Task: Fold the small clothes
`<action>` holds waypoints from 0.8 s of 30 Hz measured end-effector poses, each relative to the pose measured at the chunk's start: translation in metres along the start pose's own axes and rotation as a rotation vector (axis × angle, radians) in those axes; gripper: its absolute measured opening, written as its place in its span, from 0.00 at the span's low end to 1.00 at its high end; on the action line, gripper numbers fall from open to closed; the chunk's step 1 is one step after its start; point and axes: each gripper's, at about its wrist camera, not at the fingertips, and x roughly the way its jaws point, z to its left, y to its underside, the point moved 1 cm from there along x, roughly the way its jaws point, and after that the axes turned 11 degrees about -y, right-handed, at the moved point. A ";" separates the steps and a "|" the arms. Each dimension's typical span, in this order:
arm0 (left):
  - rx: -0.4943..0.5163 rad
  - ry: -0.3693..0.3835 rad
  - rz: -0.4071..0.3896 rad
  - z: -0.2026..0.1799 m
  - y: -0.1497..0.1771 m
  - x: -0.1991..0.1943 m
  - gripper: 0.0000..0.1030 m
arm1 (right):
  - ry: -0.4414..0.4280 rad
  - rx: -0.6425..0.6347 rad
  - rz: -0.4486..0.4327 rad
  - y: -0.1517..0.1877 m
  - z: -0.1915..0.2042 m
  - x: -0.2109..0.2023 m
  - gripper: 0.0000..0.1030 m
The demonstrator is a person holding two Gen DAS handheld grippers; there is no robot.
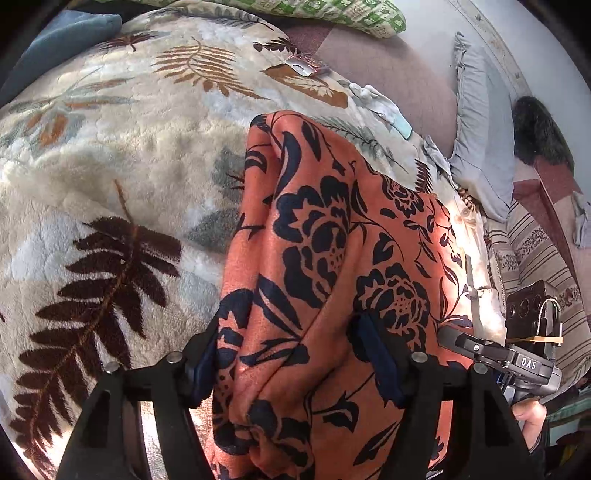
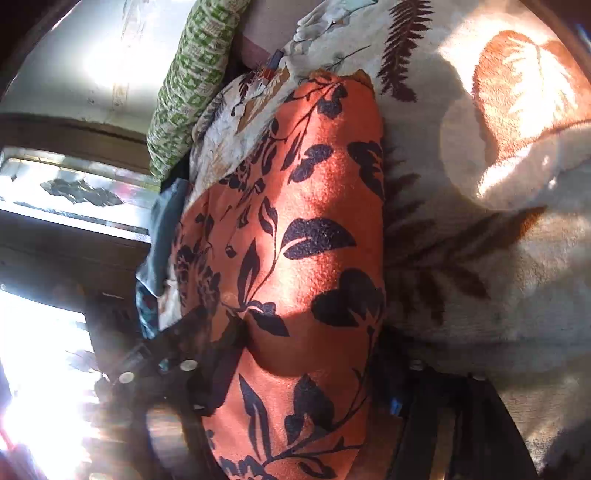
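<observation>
An orange garment with a black flower print (image 1: pixel 325 258) hangs draped between both grippers above a cream fleece blanket with leaf prints (image 1: pixel 110 166). My left gripper (image 1: pixel 295 354) has the cloth bunched between its two black fingers and holds it. The right gripper shows at the right edge of the left wrist view (image 1: pixel 517 354), next to the cloth's edge. In the right wrist view the same orange garment (image 2: pixel 306 240) fills the middle and passes between my right gripper's (image 2: pixel 306 373) dark fingers, which grip it. The blanket (image 2: pixel 498 184) lies behind it.
A green patterned pillow (image 1: pixel 332 14) lies at the far end of the bed, also in the right wrist view (image 2: pixel 192 85). A grey-blue pillow (image 1: pixel 480 129), a small white cloth (image 1: pixel 376 99), a dark furry item (image 1: pixel 539 129) and a striped cover (image 1: pixel 535 258) lie to the right.
</observation>
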 end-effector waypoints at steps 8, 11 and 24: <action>0.148 -0.105 -0.105 -0.034 -0.001 -0.038 0.27 | 0.023 -0.085 -0.011 -0.001 0.028 -0.014 0.37; 0.156 -0.073 -0.160 -0.049 -0.005 -0.063 0.27 | 0.011 -0.139 -0.037 -0.003 0.047 -0.033 0.36; 0.237 0.046 -0.277 -0.160 -0.023 -0.089 0.27 | 0.045 -0.267 -0.181 -0.028 0.071 -0.162 0.36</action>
